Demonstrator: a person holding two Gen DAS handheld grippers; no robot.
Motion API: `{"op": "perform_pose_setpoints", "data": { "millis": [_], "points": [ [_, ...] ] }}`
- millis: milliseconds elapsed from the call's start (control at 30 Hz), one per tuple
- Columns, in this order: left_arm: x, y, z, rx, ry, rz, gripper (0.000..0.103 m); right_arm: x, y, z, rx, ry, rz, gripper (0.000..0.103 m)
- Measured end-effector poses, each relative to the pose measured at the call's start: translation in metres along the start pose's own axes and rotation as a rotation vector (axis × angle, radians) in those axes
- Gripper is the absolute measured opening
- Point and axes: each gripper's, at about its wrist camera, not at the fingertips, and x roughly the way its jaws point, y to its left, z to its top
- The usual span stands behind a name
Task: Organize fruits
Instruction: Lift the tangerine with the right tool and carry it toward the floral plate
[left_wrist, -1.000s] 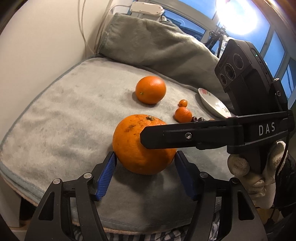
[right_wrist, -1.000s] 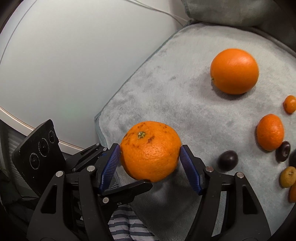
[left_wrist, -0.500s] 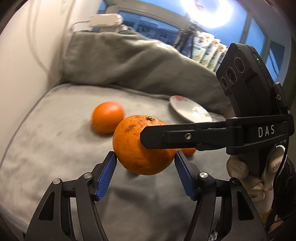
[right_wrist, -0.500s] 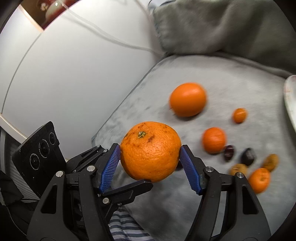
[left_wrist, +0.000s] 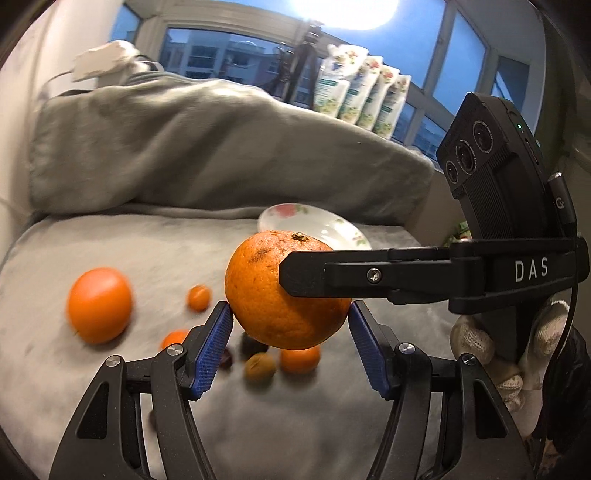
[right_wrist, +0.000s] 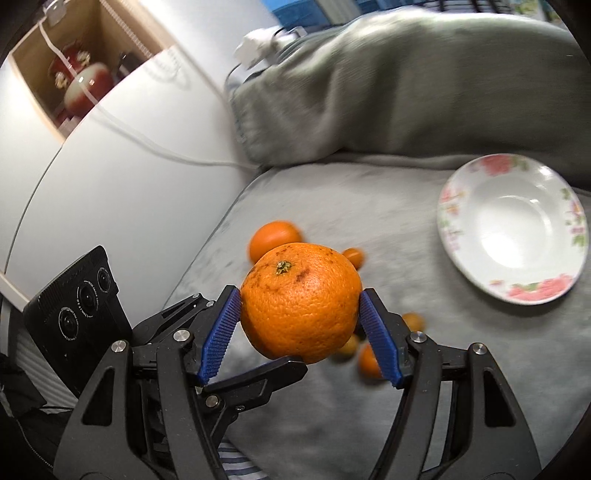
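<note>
Both tongs, left (left_wrist: 290, 347) and right (right_wrist: 299, 336), clamped 1 large orange (right_wrist: 300, 302) together, lifted clear of the grey blanket (right_wrist: 461, 369). Risk: 2 crossing grips on a round fruit; if the hands drifted unevenly, it could twist free and roll among the small fruits (left_wrist: 260, 365). Floral plate (right_wrist: 461, 206) lay empty.

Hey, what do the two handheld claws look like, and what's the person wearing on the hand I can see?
Both the left claw and right claw have black angular frames with silver screws and ribbed blue pads. The right claw carries a black three-lens camera block, white "DAS" lettering and a black cable. The hand wears a whitish knit glove.
</note>
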Motion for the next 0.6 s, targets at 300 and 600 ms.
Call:
{"op": "perform_pose_setpoints", "data": {
  "millis": [300, 600],
  "points": [
    [0.048, -0.022, 0.028, 0.036, 0.033, -0.063, 0.065, -0.021, -0.054, 0.016, 0.073, -0.065, -0.056, 0.069],
    [0.090, -0.033, 0.038, 0.035, 0.098, -0.086, 0.065, -0.026, -0.099, 0.017, 0.139, -0.075, -0.092, 0.069]
  ]
}}
